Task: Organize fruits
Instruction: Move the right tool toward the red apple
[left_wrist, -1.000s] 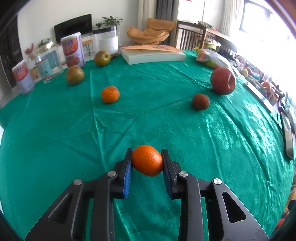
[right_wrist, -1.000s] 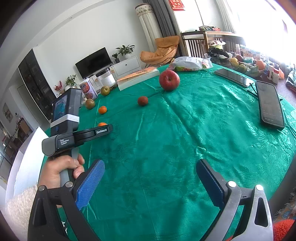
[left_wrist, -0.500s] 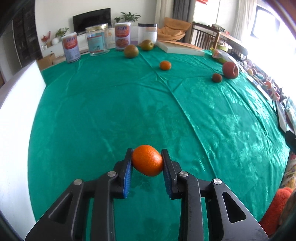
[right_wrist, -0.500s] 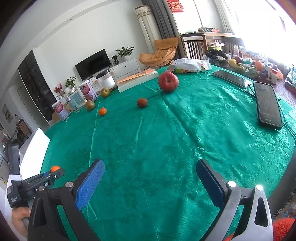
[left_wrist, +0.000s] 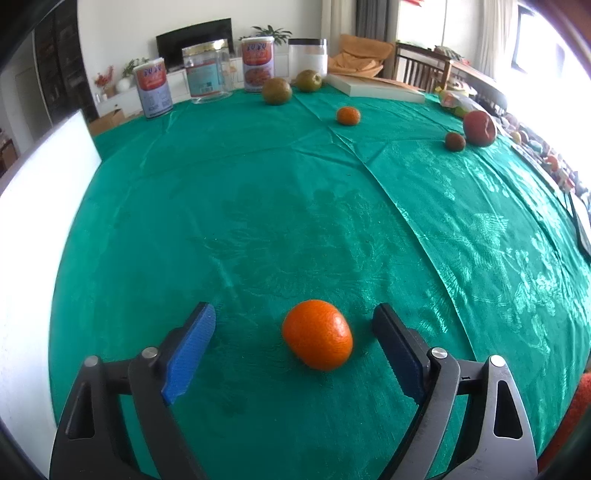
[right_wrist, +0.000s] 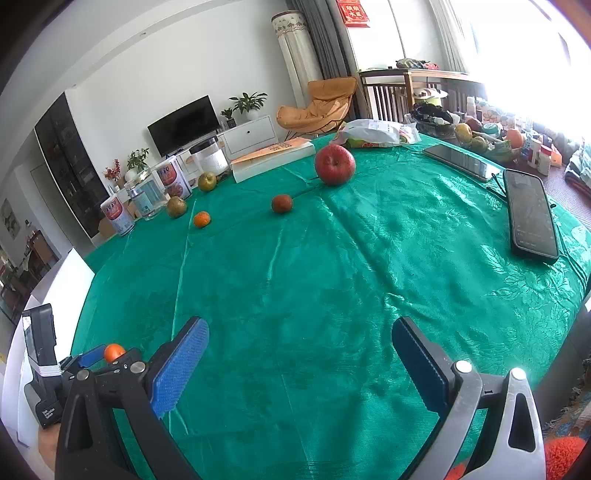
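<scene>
An orange mandarin (left_wrist: 317, 334) rests on the green tablecloth (left_wrist: 295, 206) between the blue pads of my left gripper (left_wrist: 295, 332); the jaws are opening and neither pad touches it. The right wrist view shows the same mandarin (right_wrist: 113, 352) in my left gripper (right_wrist: 107, 355) at the table's near left edge. My right gripper (right_wrist: 301, 354) hangs open over bare cloth with nothing in it. Farther back lie a second mandarin (left_wrist: 348, 115), a small dark red fruit (left_wrist: 454, 141), a red apple (left_wrist: 479, 128) and two green-brown pears (left_wrist: 276, 91) (left_wrist: 308, 80).
Three tins and jars (left_wrist: 153, 89) stand along the far edge beside a white jar (left_wrist: 308, 55) and a flat box (left_wrist: 373, 87). Two phones (right_wrist: 532, 218) lie at the right side. A white panel (left_wrist: 33, 229) borders the table's left.
My left gripper carried the mandarin back to the near left part of the table, then its jaws spread and let the fruit go onto the cloth. My right gripper stayed put.
</scene>
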